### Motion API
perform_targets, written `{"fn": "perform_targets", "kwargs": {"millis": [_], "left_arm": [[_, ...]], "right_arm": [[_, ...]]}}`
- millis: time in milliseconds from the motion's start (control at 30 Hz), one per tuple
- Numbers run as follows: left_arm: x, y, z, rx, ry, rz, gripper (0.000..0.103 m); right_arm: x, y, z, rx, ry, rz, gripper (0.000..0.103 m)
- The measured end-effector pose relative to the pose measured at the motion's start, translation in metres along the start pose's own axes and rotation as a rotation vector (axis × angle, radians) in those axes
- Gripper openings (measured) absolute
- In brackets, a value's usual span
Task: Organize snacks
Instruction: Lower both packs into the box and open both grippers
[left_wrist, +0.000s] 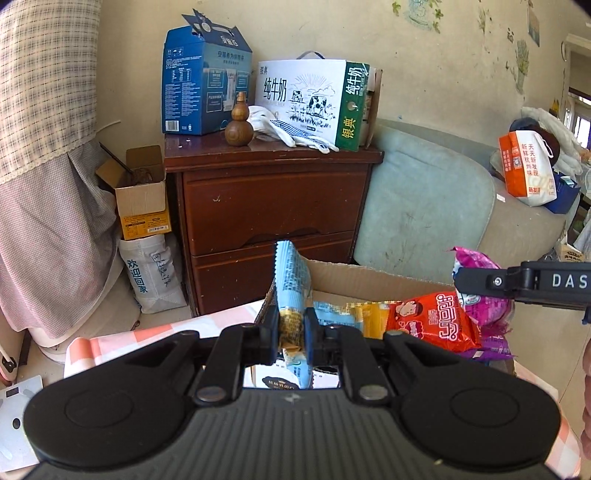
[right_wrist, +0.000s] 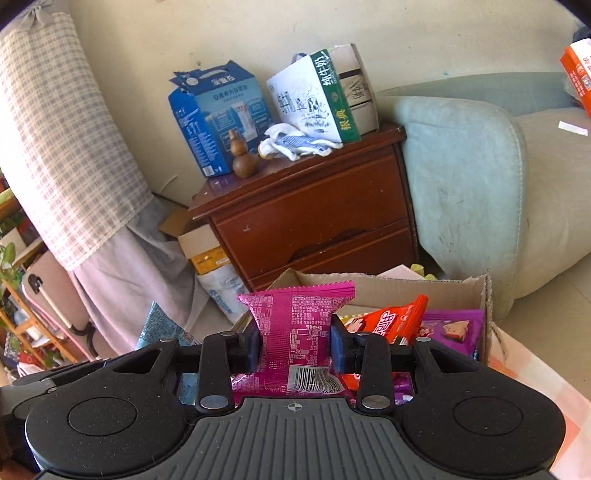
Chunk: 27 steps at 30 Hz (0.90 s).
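My left gripper (left_wrist: 291, 334) is shut on a light blue snack packet (left_wrist: 290, 280), held upright over the left end of an open cardboard box (left_wrist: 369, 275). My right gripper (right_wrist: 294, 345) is shut on a magenta snack packet (right_wrist: 295, 325) above the same box (right_wrist: 406, 286). That packet (left_wrist: 476, 280) and the right gripper's finger (left_wrist: 491, 282) also show at the right of the left wrist view. In the box lie a red packet (left_wrist: 432, 321), purple packets (right_wrist: 452, 328) and yellow ones (left_wrist: 373, 314).
The box sits on a pink checked cloth (left_wrist: 155, 332). Behind it stands a dark wood nightstand (left_wrist: 269, 206) bearing milk cartons, a wooden gourd and gloves. A pale green sofa (left_wrist: 428, 206) is to the right. Boxes and a bag (left_wrist: 151, 273) lie left of the nightstand.
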<state>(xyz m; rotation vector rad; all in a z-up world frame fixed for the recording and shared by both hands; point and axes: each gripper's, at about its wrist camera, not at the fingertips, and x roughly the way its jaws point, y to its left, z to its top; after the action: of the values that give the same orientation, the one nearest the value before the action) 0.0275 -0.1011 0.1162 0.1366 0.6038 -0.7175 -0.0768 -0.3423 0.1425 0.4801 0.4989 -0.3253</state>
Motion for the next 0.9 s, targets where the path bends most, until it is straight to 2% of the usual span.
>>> {"fn": "perform_targets", "kwargs": {"millis": [400,733,800,900], "left_arm": [[0.061,-0.026,0.031,0.057,0.004,-0.055,0.011],[0.099,-0.032,0.033,0.022,0.051,-0.102,0.012],[0.104,-0.03,0.031,0.014,0.055,-0.103,0.014],[0.1,-0.029,0.03,0.023,0.038,-0.077,0.033]], "right_arm": [[0.007,-0.03,0.009,0.152,-0.047,-0.062,0.035],[0.031,-0.026,0.004,0.183,-0.043,-0.07,0.035],[0.037,-0.027,0.002,0.194,-0.037,-0.071,0.037],[0.043,-0.027,0.001,0.211,-0.036,-0.087,0.041]]}}
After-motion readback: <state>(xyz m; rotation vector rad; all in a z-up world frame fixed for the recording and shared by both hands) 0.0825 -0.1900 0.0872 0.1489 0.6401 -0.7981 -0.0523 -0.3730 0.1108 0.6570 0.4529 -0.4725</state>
